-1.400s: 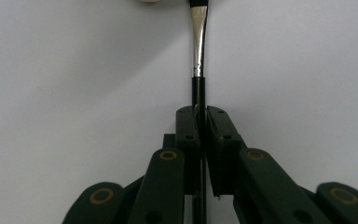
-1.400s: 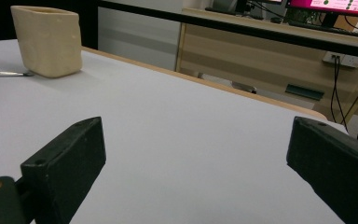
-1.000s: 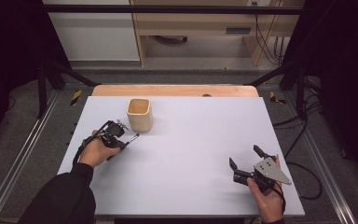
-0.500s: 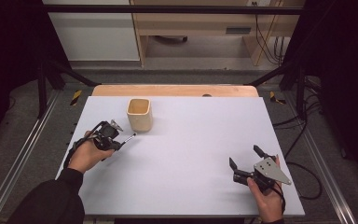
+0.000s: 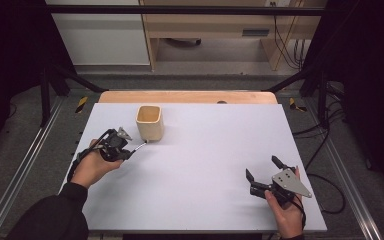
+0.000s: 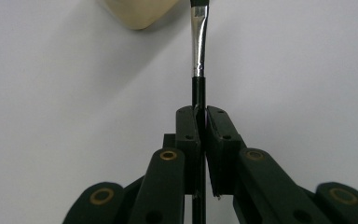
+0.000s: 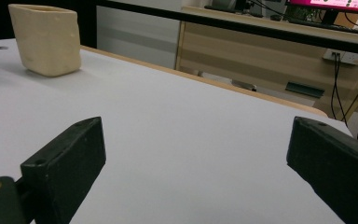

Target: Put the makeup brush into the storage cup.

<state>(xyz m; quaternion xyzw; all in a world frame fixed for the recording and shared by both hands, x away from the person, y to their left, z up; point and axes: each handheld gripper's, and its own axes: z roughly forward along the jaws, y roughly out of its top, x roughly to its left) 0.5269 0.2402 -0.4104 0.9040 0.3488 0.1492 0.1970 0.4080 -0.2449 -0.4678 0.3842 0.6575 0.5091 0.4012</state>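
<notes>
Brush (image 6: 198,51) clamped in left gripper (image 6: 201,122), tip just beside cup (image 5: 149,121), not yet inside; insertion judged outstanding. Right gripper (image 5: 265,175) gapes wide, empty.

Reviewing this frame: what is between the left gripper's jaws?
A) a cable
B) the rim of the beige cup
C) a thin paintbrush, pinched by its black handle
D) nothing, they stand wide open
C: in the left gripper view the left gripper is shut on the paintbrush, whose metal ferrule points toward the beige cup, which stands apart on the table.
</notes>
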